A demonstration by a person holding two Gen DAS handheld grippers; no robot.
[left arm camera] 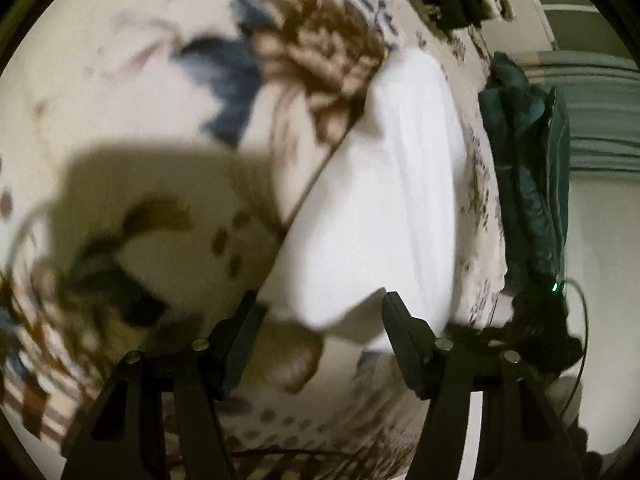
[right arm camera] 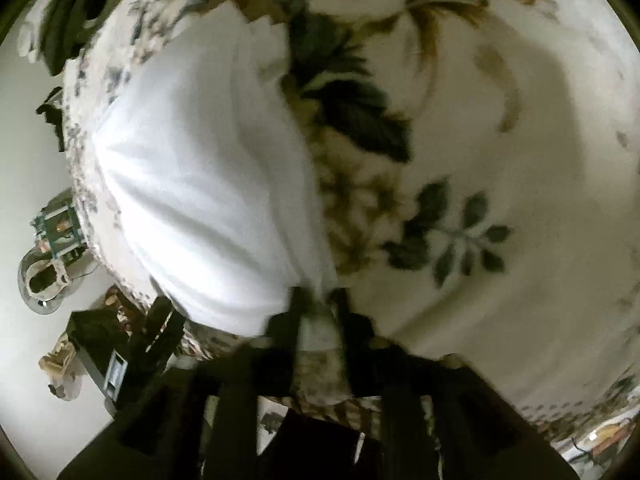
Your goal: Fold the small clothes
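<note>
A white garment (left arm camera: 372, 200) lies on a floral bed sheet (left arm camera: 120, 100), stretched along the bed's edge. In the left wrist view my left gripper (left arm camera: 320, 300) is open, its fingers on either side of the garment's near corner, above the cloth. In the right wrist view the white garment (right arm camera: 200, 184) fans out in folds from a pinched corner. My right gripper (right arm camera: 318, 300) is shut on that corner and pulls the cloth taut. Both views are blurred.
A dark teal cloth pile (left arm camera: 524, 168) lies at the bed's edge beside the garment. The pale floor (right arm camera: 32, 160) drops away past the bed edge, with a wheeled stand (right arm camera: 52, 248) and dark gear (right arm camera: 120, 344) on it.
</note>
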